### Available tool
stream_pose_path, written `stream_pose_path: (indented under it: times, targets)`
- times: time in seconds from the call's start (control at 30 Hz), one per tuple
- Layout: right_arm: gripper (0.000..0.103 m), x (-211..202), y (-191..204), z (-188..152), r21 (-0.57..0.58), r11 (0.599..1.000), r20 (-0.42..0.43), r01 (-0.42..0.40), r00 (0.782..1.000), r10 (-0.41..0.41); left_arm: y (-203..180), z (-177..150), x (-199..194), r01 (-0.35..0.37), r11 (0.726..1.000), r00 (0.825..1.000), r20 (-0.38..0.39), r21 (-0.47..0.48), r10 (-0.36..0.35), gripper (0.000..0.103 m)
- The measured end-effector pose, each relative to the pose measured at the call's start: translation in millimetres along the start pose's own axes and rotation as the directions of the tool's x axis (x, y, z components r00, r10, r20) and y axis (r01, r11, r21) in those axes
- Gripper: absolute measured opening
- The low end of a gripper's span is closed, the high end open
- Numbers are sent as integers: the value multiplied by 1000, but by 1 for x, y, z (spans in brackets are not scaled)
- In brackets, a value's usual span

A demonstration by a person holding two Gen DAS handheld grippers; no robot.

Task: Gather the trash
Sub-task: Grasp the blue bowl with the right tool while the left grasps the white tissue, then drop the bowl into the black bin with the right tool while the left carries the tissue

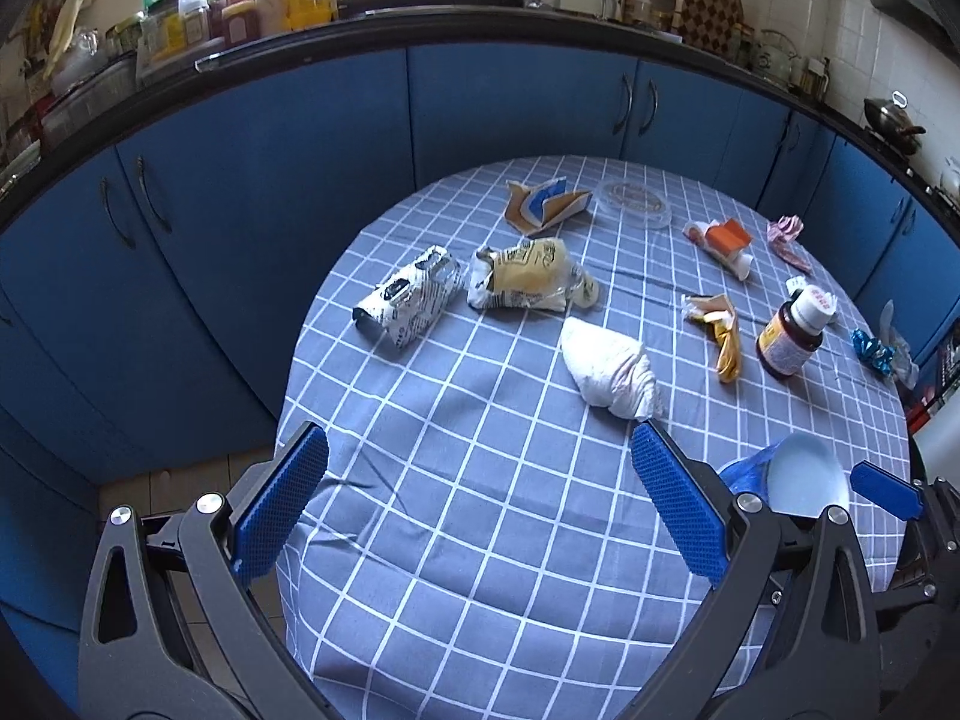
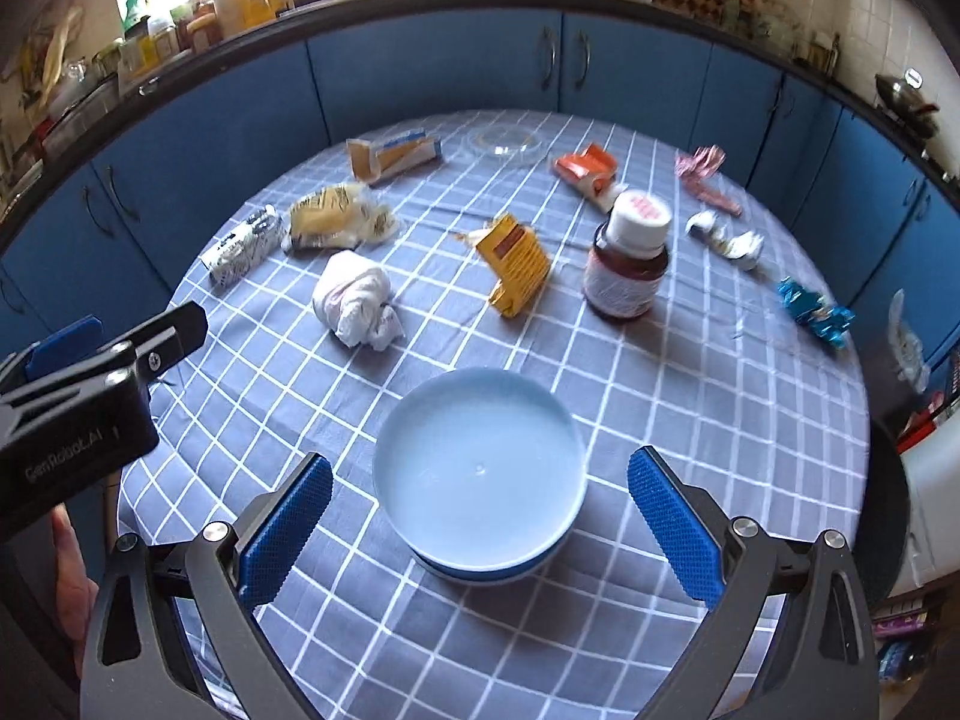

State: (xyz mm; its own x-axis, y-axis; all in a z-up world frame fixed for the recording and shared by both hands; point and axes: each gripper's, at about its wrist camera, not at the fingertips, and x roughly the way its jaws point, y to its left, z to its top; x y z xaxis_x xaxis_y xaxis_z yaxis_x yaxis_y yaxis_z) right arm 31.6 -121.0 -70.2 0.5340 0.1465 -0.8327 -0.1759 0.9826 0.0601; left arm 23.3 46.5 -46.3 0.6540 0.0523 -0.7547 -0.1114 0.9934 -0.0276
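Litter lies scattered over the round bench [image 2: 690, 420] with its blue checked cloth: a crumpled white tissue wad [image 2: 355, 302] near the centre, a flattened yellow-orange packet [image 2: 515, 267] at about 1 o'clock of it, and a brown bottle with a white cap [image 2: 629, 255] standing upright just right of that packet. Toward 10 o'clock lie a crushed black-and-white printed carton [image 2: 240, 246] and, touching it, a crumpled yellow bag [image 2: 336, 219]. Along the far rim sit a torn tan-and-blue box [image 2: 390, 157], a clear plastic lid [image 2: 504, 144], an orange-and-white wrapper [image 2: 588, 171] and a pink wrapper [image 2: 702, 174], with a silver foil scrap [image 2: 726, 240] and a shiny blue wrapper [image 2: 813, 309] toward 3 o'clock.
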Motion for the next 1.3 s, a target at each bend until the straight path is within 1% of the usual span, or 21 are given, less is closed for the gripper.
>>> stream_pose_path:
  times: [0.1, 0.13, 0.2, 0.3, 0.43, 0.67, 0.73, 0.83, 1.03, 1.07, 1.13, 1.17, 1.2, 1.23, 1.27, 1.3]
  targets:
    - [96, 9, -2, 1, 15, 1000, -17, -4, 1000, 4, 0, 0, 12, 12, 1000, 1000, -28, 5, -12, 100]
    - [90, 10, -2, 1, 16, 1000, -16, -1, 1000, 2, -1, 0, 15, 15, 1000, 999, -35, 10, -14, 100]
    - [73, 13, -2, 2, 5, 1000, -14, 10, 1000, -10, -3, 1, 21, 19, 1000, 999, -44, 18, -19, 100]
    - [73, 15, -3, 4, -8, 1000, -4, 18, 1000, -18, -8, 4, 28, 28, 999, 998, -56, 28, -26, 100]
    - [72, 10, -13, 10, 1, 996, 44, 93, 995, -93, -16, 10, 39, 42, 998, 997, -73, 44, -39, 100]
    - [72, 7, -43, 23, 48, 986, 74, 162, 984, -165, -45, 22, 51, 67, 993, 996, -69, 92, -60, 100]
    - [72, 8, -49, 25, 59, 985, 73, 164, 983, -169, -51, 25, 56, 66, 992, 996, -72, 105, -59, 100]
    - [72, 11, -59, 27, 79, 983, 69, 166, 983, -171, -56, 28, 66, 61, 993, 995, -86, 100, -52, 100]
    - [73, 18, -70, 29, 100, 982, 60, 158, 985, -164, -59, 33, 93, 35, 996, 990, -139, 88, -23, 98]
    - [73, 17, -72, 29, 105, 983, 62, 153, 985, -160, -59, 33, 96, 39, 996, 989, -147, 85, -26, 97]
    - [73, 17, -73, 30, 108, 983, 64, 151, 985, -158, -60, 32, 101, 51, 996, 986, -164, 77, -38, 83]
    - [73, 17, -74, 29, 110, 982, 66, 152, 985, -160, -60, 31, 104, 61, 995, 982, -180, 72, -48, 80]
    - [73, 17, -74, 30, 112, 982, 67, 152, 985, -160, -62, 31, 104, 52, 995, 984, -172, 80, -38, 75]
    - [73, 16, -76, 29, 115, 982, 69, 153, 984, -162, -64, 30, 101, 50, 994, 987, -159, 94, -34, 62]
    - [73, 15, -76, 30, 117, 981, 71, 154, 984, -163, -66, 30, 98, 61, 993, 987, -153, 102, -45, 50]
    - [73, 14, -77, 29, 121, 981, 73, 155, 984, -164, -67, 30, 95, 79, 992, 986, -156, 103, -62, 34]
